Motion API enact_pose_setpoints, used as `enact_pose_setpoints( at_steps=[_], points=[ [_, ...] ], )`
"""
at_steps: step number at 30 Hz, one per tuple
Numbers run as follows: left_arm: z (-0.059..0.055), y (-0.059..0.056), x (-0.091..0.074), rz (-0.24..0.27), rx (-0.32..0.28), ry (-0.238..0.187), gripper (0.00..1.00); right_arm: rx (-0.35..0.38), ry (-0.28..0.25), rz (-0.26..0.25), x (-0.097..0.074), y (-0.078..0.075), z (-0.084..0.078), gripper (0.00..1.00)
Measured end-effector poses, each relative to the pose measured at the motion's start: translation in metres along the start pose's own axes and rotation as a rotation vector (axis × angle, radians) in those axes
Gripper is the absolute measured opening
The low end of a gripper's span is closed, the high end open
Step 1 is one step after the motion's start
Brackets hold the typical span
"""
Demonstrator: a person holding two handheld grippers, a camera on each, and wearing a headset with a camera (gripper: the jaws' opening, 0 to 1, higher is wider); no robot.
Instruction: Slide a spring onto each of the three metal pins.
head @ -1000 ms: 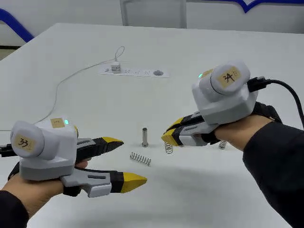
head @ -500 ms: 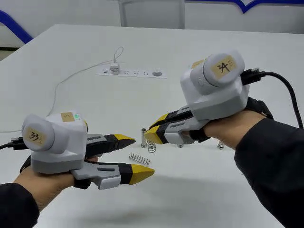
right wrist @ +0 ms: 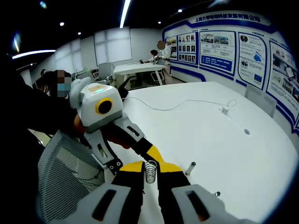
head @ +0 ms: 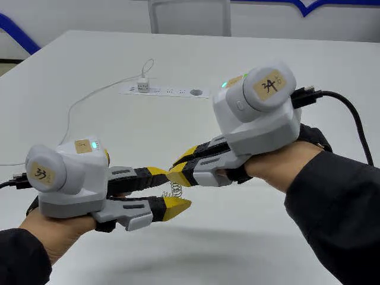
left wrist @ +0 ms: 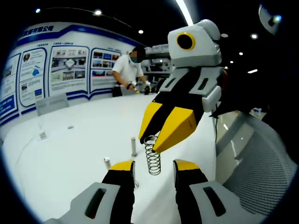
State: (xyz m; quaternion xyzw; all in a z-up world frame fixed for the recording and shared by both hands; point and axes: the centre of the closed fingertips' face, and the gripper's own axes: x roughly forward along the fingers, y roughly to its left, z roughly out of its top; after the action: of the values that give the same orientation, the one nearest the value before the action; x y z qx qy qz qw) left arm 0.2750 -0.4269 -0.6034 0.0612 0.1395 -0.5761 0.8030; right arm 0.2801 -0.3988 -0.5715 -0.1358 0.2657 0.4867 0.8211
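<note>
My right gripper (head: 177, 170) comes in from the right, shut on the top of a small steel spring (head: 176, 189) that hangs upright below its yellow tips. My left gripper (head: 170, 189) stands open at the lower left, its jaws on either side of the spring's lower end. In the left gripper view the spring (left wrist: 153, 157) sits just above my own open jaws (left wrist: 154, 165), pinched by the right gripper (left wrist: 152, 142). Beyond it, two metal pins (left wrist: 133, 146) (left wrist: 107, 162) stand on the white table. The right gripper view has the spring (right wrist: 150, 171) between its tips (right wrist: 151, 168), with one pin (right wrist: 190, 168) to the right.
A white power strip (head: 169, 91) with a plug and a thin cable (head: 89, 98) lies further back on the table (head: 267, 65). A chair (head: 190, 15) stands at the far edge. A mesh chair (left wrist: 261, 158) is beside the table. People stand in the background.
The right gripper has carried the spring left and slightly up, away from the pin, until it hangs between the left gripper's open jaws. The left gripper shifted a little rightward.
</note>
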Motion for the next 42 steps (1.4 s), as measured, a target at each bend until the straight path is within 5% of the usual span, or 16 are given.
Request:
enact_pose_setpoints(
  at_steps=[10, 20, 28, 42],
  points=[
    [0.001, 0.002, -0.001, 0.007, 0.051, -0.008, 0.16, -0.010, 0.007, -0.003, -0.001, 0.002, -0.002, 0.11],
    [0.002, 0.002, -0.001, 0.015, 0.060, -0.012, 0.12, -0.015, 0.006, -0.011, -0.003, -0.001, -0.002, 0.11],
    [0.002, 0.001, -0.001, 0.013, 0.064, -0.010, 0.13, -0.018, 0.008, -0.011, -0.003, -0.002, -0.002, 0.11],
    [-0.003, 0.005, -0.006, 0.027, 0.014, -0.003, 0.32, -0.011, 0.001, -0.034, -0.009, -0.012, 0.000, 0.11]
  ],
)
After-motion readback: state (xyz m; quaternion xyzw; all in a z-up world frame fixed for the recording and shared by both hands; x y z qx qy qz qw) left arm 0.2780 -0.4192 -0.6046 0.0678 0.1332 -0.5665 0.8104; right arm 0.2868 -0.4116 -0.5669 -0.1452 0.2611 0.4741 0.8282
